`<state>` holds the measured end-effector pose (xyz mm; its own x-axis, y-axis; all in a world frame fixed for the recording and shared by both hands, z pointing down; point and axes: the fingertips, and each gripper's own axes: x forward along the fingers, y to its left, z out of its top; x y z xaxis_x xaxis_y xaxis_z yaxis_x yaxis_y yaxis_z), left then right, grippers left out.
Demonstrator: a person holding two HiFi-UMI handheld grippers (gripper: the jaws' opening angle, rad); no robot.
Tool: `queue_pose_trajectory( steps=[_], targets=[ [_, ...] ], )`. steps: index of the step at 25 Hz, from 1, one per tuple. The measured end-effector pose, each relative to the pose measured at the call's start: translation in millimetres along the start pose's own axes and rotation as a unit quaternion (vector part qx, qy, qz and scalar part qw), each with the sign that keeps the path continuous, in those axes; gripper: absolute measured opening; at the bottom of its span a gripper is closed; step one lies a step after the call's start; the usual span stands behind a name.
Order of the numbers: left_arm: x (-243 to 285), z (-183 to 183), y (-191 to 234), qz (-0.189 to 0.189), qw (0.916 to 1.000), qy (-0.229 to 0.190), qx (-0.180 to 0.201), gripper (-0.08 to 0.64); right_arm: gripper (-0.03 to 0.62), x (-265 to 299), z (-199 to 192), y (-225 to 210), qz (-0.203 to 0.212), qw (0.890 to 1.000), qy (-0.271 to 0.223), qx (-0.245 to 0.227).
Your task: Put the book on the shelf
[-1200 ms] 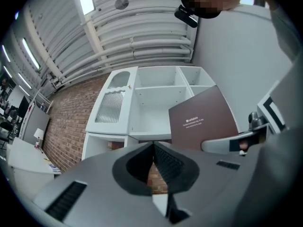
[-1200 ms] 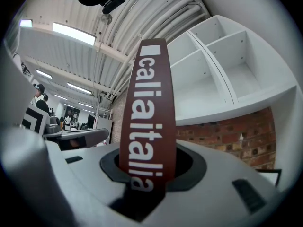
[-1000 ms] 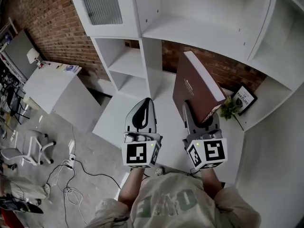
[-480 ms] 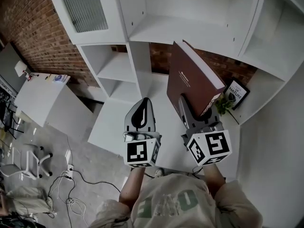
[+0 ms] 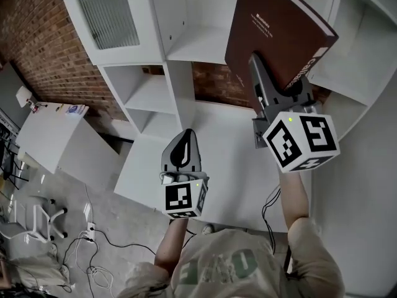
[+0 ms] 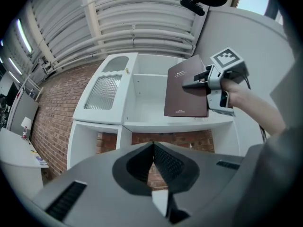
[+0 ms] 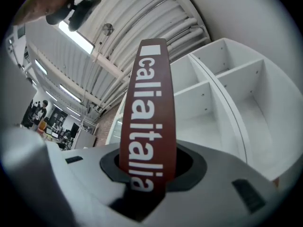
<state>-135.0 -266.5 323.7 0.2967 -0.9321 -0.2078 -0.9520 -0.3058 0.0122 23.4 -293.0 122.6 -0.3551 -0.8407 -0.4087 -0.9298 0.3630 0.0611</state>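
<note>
A large dark-brown book (image 5: 276, 33) stands upright in my right gripper (image 5: 282, 82), which is shut on its lower edge. Its spine (image 7: 147, 108) carries white letters and fills the gap between the jaws in the right gripper view. The book is raised in front of the white shelf unit (image 5: 205, 42), level with an upper compartment. From the left gripper view the book (image 6: 186, 92) hangs before that compartment (image 6: 147, 98). My left gripper (image 5: 181, 156) is lower, shut with nothing in it, over the white desk (image 5: 217, 160).
A ribbed-glass cabinet door (image 5: 102, 11) is at the upper left of the unit. Open cubbies (image 5: 146, 98) lie below it, against a brick wall (image 5: 37, 36). A low white cabinet (image 5: 43, 135) stands at left, with cables (image 5: 80, 247) on the floor.
My right gripper has lifted the book from desk level up to the upper shelf, mostly in the last half second. The left gripper has hardly shifted.
</note>
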Motion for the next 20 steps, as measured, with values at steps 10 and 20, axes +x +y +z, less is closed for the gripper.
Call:
queue_pose_trajectory(
  steps=[10,20],
  targets=[
    [9,-1,-16,-0.025,0.9997,-0.003,-0.004,0.013,0.152,81,-4,-56,-0.066,0.993,0.078,-0.059],
    [14,-13,-6,-0.009,0.9999,0.013,-0.004,0.012,0.152,128,-51,-72,-0.063,0.987,0.144,-0.025]
  ],
)
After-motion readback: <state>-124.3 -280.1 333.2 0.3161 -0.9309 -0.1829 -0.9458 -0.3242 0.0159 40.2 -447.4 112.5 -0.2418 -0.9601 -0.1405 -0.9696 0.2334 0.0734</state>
